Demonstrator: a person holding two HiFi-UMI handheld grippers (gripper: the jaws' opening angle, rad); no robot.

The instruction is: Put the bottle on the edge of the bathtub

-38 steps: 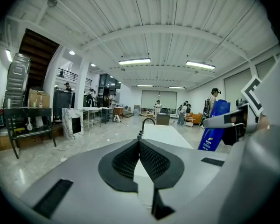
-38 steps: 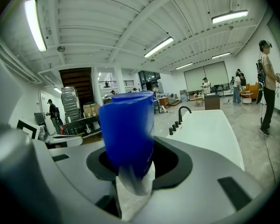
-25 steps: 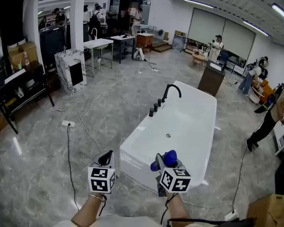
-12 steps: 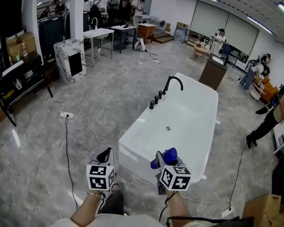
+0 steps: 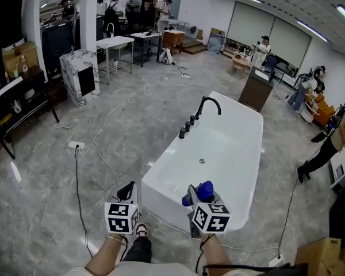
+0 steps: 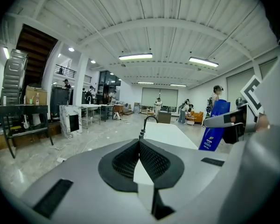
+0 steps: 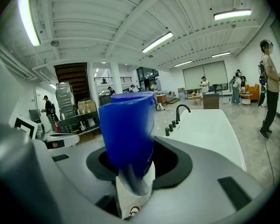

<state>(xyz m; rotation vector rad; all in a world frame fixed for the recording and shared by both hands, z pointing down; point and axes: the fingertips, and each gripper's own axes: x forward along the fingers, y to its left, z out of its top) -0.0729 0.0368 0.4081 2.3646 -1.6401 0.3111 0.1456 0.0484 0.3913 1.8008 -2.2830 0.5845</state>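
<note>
The white bathtub (image 5: 218, 154) stands in the middle of the head view, with a black faucet (image 5: 209, 104) on its left rim. My right gripper (image 5: 196, 196) hovers just before the tub's near end, shut on a blue bottle (image 5: 199, 192). In the right gripper view the blue bottle (image 7: 127, 132) stands upright between the jaws, and the tub (image 7: 214, 129) lies ahead. My left gripper (image 5: 128, 192) hangs beside it, off the tub's near left corner. Its pads (image 6: 151, 160) meet at the tip with nothing between them. The bottle (image 6: 214, 125) shows at the right of that view.
Cables (image 5: 95, 140) trail over the grey floor left of the tub. A marble pedestal (image 5: 77, 76) and a dark rack (image 5: 11, 111) stand at the left. A dark cabinet (image 5: 256, 91) sits behind the tub. A person (image 5: 328, 148) stands at the right, near a cardboard box (image 5: 325, 257).
The view has closed in on the tub, whose near end now sits just ahead of both grippers. A leg and shoe came into view below. The bottle stays gripped.
</note>
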